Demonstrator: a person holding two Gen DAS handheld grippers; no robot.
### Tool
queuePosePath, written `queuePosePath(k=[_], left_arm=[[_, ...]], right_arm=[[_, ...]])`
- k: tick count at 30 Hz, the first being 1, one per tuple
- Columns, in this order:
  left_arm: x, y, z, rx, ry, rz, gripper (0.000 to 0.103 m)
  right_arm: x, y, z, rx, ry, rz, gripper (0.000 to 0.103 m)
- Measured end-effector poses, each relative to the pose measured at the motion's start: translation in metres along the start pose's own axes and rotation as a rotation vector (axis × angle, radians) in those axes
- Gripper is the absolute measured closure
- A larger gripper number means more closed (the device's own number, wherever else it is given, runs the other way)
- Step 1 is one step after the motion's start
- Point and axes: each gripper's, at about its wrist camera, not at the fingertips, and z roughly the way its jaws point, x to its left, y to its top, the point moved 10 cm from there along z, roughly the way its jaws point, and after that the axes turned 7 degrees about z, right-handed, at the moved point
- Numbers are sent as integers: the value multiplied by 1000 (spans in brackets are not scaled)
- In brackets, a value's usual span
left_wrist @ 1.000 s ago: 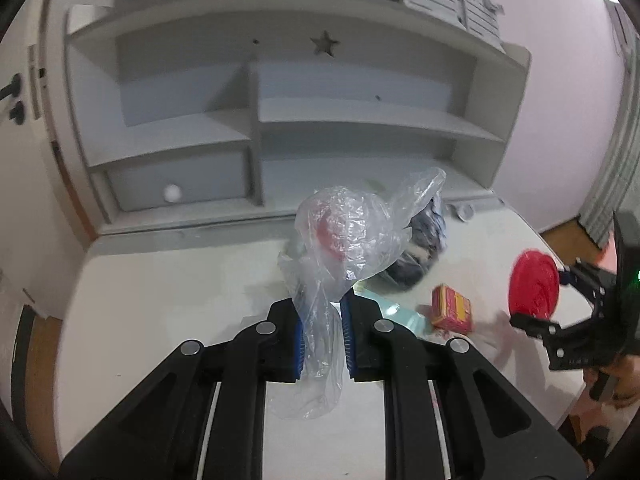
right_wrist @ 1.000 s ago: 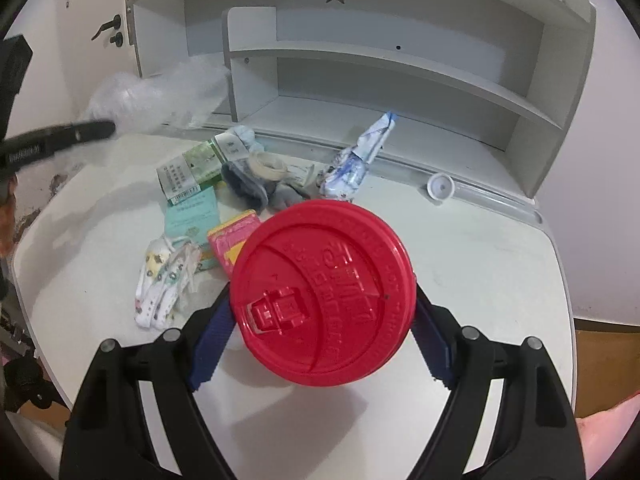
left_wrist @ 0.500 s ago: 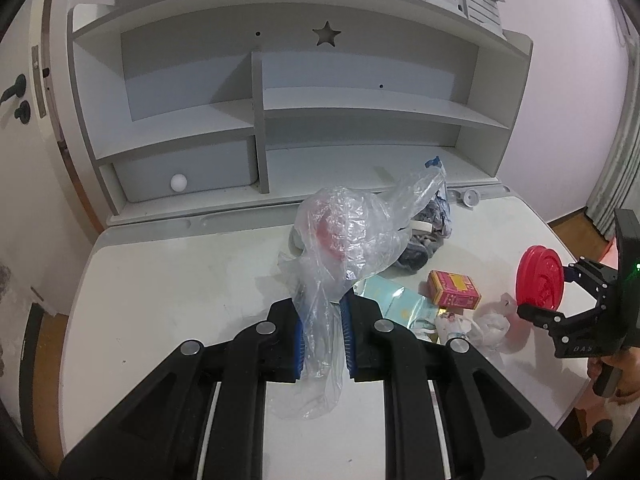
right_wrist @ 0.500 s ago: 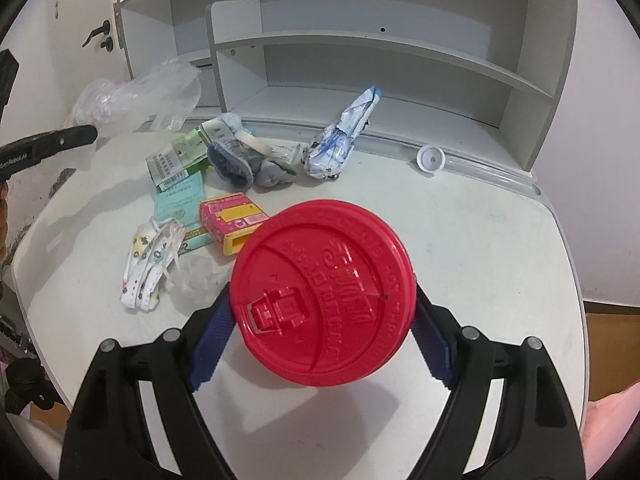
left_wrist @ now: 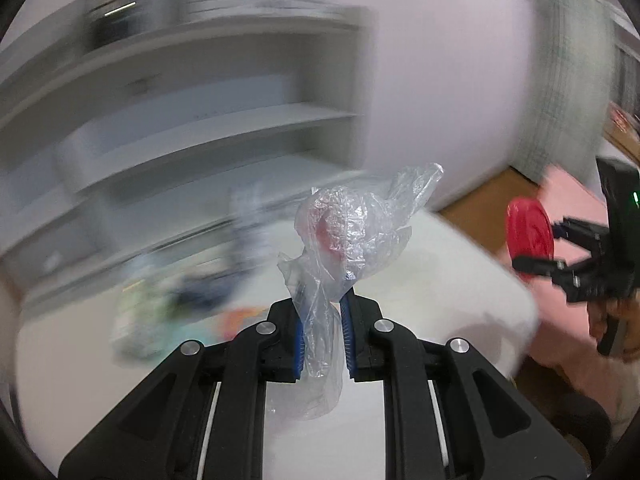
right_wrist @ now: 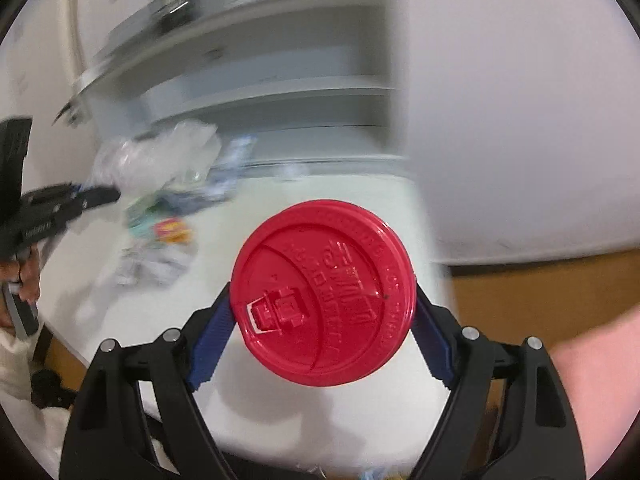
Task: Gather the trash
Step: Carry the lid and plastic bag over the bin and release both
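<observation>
The left tool point(left_wrist: 323, 334) is closed on a crumpled clear plastic bag point(left_wrist: 352, 232) held above the white table point(left_wrist: 440, 280). The right tool point(right_wrist: 322, 332) clamps a red cup lid point(right_wrist: 324, 294) by its rim, above the table's edge. Background trash is blurred.

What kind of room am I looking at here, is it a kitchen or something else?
Probably a bedroom or study, not a kitchen. A white desk stands against a white built-in shelf unit, with a wooden floor and pale wall beyond. Small litter is scattered on the desktop.
</observation>
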Motion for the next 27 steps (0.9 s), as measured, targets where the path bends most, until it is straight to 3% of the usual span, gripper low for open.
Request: queuePosePath(k=[4,7,10,13,14,18,21,24,27], left_arm=[[-129,33,37,11,-178,197,89],[-243,31,75,85,-323,364,89],[-316,4,110,185,-395,479,89],[-376,-52,154,323,-423,589,89],[-394,-86,177,398,-423,618,89],[-417,-195,235,657,-422,663,89],[-415,-249,268,794,-419,605,90],[-414,-261,276,826,-418,583,90],[-413,-256,279,794,-403,604,89]], right_arm=[[-116,-43,-62,-15,-132,225,24],[-184,-98,-81,31,-207,357,24],[-233,-175,-72,127,-239,473,24],[-260,-259,-38,247,-185,625,24],[-265,-284,-25,289,-171,666,24],[-280,-381,34,441,-100,867,24],[-292,-417,55,472,-78,996,24],[-297,-428,64,473,-58,1041,24],[-297,-434,65,474,-33,1090,21]])
